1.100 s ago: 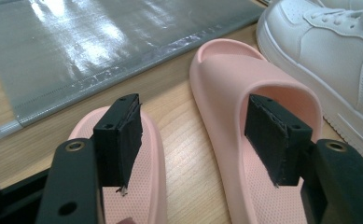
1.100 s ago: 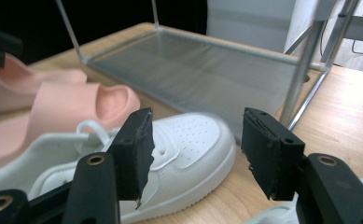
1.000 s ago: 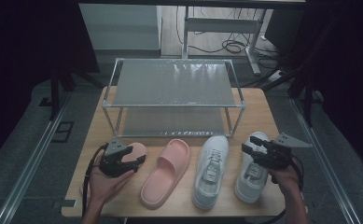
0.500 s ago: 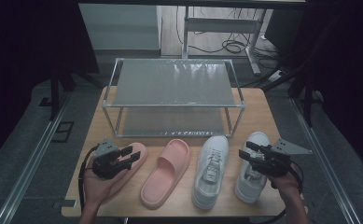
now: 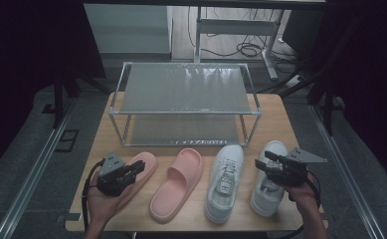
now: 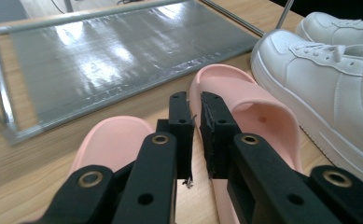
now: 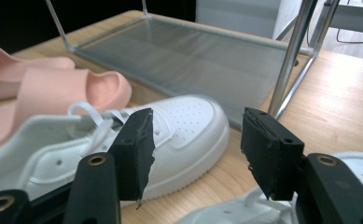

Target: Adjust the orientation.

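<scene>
Over the leftmost pink slipper (image 5: 140, 169), the left gripper (image 5: 131, 172) has just been closing on nothing, jaws nearly together, while the right gripper (image 5: 265, 164) gapes above the outer white sneaker (image 5: 268, 191), neither shoe gripped yet.

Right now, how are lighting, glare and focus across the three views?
High view: dim, dark surround, soft glare on the rack top. Left gripper view: bright streaky glare on the lower shelf, jaws sharp. Right gripper view: near white sneaker slightly soft, pink slide blurred.
</scene>
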`<state>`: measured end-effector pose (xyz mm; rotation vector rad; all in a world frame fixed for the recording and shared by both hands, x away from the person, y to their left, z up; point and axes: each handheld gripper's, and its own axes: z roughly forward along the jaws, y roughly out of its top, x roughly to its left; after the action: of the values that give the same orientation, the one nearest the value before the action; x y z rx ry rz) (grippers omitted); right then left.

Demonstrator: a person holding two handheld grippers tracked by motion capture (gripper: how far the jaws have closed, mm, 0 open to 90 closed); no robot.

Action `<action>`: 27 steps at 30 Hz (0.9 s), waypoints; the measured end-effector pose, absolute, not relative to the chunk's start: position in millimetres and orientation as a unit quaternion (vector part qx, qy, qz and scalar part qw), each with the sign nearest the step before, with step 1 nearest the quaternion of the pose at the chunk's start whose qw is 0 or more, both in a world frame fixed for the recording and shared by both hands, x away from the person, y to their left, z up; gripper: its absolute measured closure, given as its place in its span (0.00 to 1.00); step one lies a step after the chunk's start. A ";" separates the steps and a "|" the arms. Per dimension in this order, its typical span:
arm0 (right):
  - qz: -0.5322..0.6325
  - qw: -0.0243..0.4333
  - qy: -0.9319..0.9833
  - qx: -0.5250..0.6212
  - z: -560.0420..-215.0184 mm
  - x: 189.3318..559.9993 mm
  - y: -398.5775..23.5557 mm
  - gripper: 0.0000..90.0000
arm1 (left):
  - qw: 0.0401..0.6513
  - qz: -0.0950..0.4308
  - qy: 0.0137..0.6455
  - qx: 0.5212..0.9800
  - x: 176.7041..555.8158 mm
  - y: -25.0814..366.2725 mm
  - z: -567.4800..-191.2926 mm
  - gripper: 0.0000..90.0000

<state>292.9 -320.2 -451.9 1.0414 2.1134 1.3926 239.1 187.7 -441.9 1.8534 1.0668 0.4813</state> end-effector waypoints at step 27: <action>0.506 0.194 0.739 0.401 -452.1 291.6 -328.6 0.45 | 0.392 0.165 0.501 0.754 185.5 227.3 -498.8 1.00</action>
<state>291.6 -328.6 -452.1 1.1239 2.0723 1.4187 185.5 227.3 -498.8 1.9145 1.2711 0.4188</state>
